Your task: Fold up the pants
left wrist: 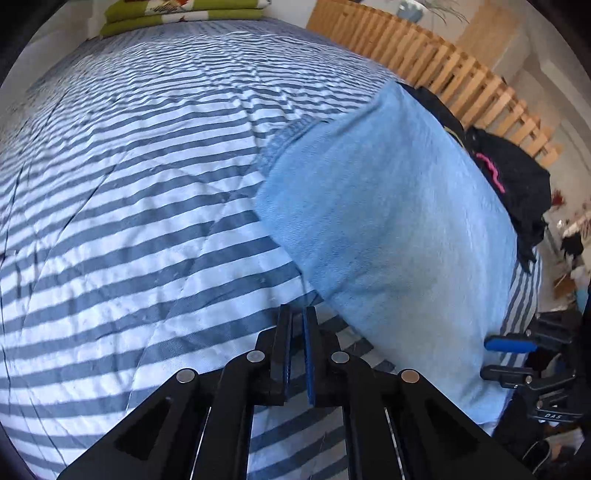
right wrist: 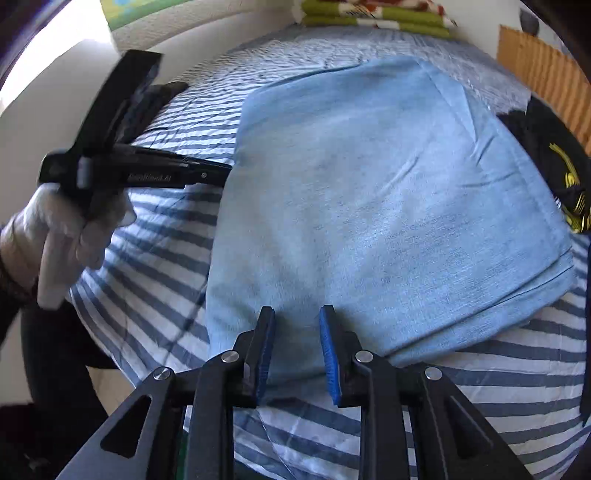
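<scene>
The light blue denim pants [left wrist: 388, 221] lie folded into a thick rectangle on the striped bed cover [left wrist: 129, 206]. My left gripper [left wrist: 297, 314] hovers over the bare cover just left of the pants' near corner, its blue pads almost together with nothing between them. In the right wrist view the pants [right wrist: 369, 192] fill the middle. My right gripper [right wrist: 297, 314] stands open over their near edge, holding nothing. The left gripper [right wrist: 221, 171], blurred and held by a white-gloved hand [right wrist: 70, 229], points at the pants' left edge. The right gripper [left wrist: 508, 356] shows at the right of the left wrist view.
A black garment [left wrist: 517, 184] with pink and yellow print lies against the pants' far right side. Green folded blankets [right wrist: 376, 16] sit at the head of the bed. A wooden slatted rail [left wrist: 424, 55] runs along the right side. The bed cover's [right wrist: 147, 280] left edge drops to the floor.
</scene>
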Demonstrator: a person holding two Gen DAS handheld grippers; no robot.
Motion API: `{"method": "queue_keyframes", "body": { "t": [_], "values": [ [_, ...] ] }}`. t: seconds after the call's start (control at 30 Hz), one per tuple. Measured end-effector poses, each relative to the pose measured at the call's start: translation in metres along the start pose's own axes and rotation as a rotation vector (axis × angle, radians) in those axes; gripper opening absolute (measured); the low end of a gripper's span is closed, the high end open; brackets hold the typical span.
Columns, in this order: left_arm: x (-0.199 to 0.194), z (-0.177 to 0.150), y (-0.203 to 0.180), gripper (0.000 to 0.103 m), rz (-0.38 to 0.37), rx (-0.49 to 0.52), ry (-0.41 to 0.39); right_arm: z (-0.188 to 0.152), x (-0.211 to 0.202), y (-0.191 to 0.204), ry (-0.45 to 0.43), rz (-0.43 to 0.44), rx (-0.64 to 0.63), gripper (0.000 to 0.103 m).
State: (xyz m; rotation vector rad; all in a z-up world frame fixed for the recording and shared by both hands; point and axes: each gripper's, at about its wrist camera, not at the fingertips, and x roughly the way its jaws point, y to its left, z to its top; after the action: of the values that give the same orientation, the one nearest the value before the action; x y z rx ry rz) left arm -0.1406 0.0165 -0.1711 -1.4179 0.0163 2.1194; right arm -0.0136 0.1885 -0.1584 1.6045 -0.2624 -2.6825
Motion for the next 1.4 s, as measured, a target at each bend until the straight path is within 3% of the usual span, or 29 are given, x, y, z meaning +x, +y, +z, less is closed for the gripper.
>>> {"method": "queue_keyframes", "body": {
  "t": [0.07, 0.1, 0.13, 0.17, 0.2, 0.27, 0.3, 0.43, 0.63, 0.73, 0.9, 1.03, 1.17, 1.23, 1.27, 1.4],
  "values": [
    [-0.014, -0.007, 0.005, 0.016, 0.0, -0.02, -0.022, -0.006, -0.015, -0.008, 0.055, 0.021, -0.003, 0.022],
    [-0.02, -0.011, 0.005, 0.026, -0.009, -0.029, -0.033, -0.008, -0.026, -0.018, 0.061, 0.039, 0.044, 0.022],
    [-0.026, -0.014, 0.004, 0.038, -0.027, -0.043, -0.042, -0.008, -0.038, -0.03, 0.035, 0.042, 0.087, 0.023],
    [-0.03, -0.015, 0.004, 0.043, -0.052, -0.058, -0.046, -0.007, -0.05, -0.043, -0.002, 0.035, 0.125, 0.025],
    [-0.032, -0.014, 0.002, 0.049, -0.076, -0.064, -0.049, -0.006, -0.06, -0.057, -0.043, 0.018, 0.169, 0.03],
    [-0.038, -0.01, -0.006, 0.052, -0.106, -0.06, -0.053, -0.002, -0.076, -0.089, -0.136, -0.031, 0.3, 0.056],
    [-0.042, -0.004, -0.01, 0.054, -0.115, -0.048, -0.056, -0.001, -0.081, -0.104, -0.166, -0.04, 0.375, 0.057],
    [-0.048, 0.033, -0.025, 0.079, -0.084, -0.002, -0.082, -0.02, -0.072, -0.137, -0.168, 0.048, 0.621, 0.06],
    [-0.012, 0.123, -0.028, 0.084, -0.148, 0.012, -0.007, -0.032, -0.025, -0.137, -0.154, 0.143, 0.762, 0.061],
    [0.026, 0.157, -0.023, 0.087, -0.202, -0.033, 0.077, -0.023, -0.014, -0.134, -0.202, 0.124, 0.765, 0.066],
    [0.083, 0.175, -0.021, 0.089, -0.135, -0.002, 0.199, -0.012, -0.006, -0.138, -0.275, 0.138, 0.782, 0.075],
    [0.106, 0.18, -0.019, 0.1, -0.196, -0.007, 0.237, -0.011, -0.002, -0.144, -0.321, 0.172, 0.779, 0.075],
    [0.114, 0.186, -0.034, 0.097, -0.235, 0.045, 0.235, -0.002, 0.002, -0.145, -0.32, 0.194, 0.77, 0.064],
    [0.116, 0.183, -0.047, 0.066, -0.25, 0.093, 0.239, 0.001, 0.004, -0.145, -0.315, 0.195, 0.763, 0.054],
    [0.116, 0.181, -0.053, 0.055, -0.265, 0.11, 0.248, 0.002, 0.005, -0.144, -0.311, 0.193, 0.76, 0.048],
    [0.106, 0.177, -0.066, 0.033, -0.247, 0.131, 0.219, 0.007, 0.002, -0.144, -0.315, 0.199, 0.758, 0.036]
  ]
}}
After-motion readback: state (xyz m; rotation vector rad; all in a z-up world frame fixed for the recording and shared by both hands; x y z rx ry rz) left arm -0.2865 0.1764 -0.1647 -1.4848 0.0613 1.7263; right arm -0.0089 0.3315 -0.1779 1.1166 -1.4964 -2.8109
